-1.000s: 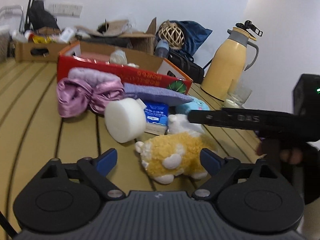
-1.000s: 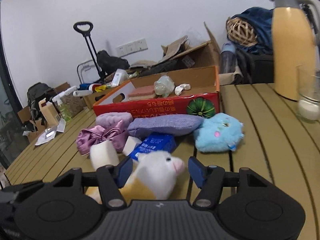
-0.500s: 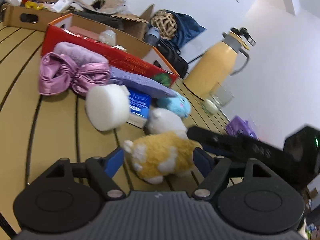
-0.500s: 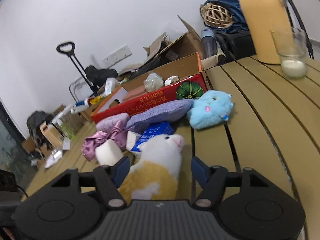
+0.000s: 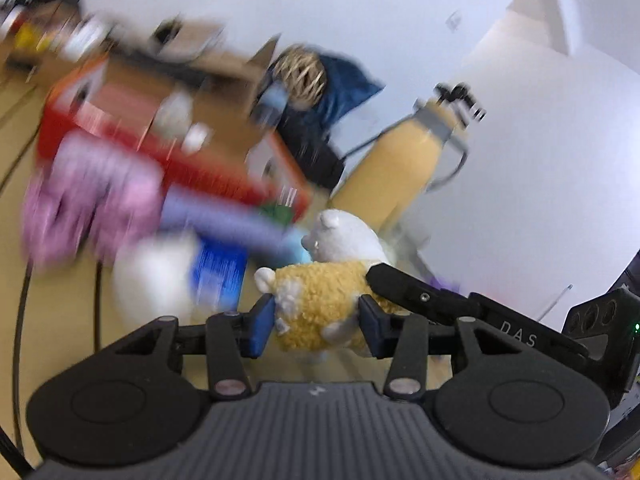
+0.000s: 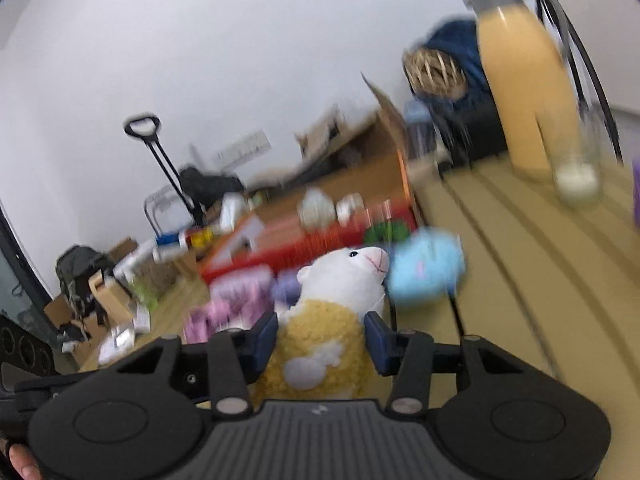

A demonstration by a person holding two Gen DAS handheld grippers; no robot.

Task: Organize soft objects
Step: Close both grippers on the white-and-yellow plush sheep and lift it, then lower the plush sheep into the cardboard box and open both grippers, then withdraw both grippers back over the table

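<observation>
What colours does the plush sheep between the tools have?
The plush sheep has a white head and a yellow woolly body. It shows best in the right wrist view.

I'm looking at a lived-in room, home or small office, mid-unpacking. A wood-slat table (image 6: 520,240) carries a red cardboard box (image 5: 168,148) and a yellow thermos jug (image 6: 524,92). Behind it stand open cartons (image 6: 352,148), a black backpack (image 6: 80,268) and a trolley handle (image 6: 160,160) against a plain white wall (image 6: 240,40) with a socket strip (image 6: 244,148).
</observation>
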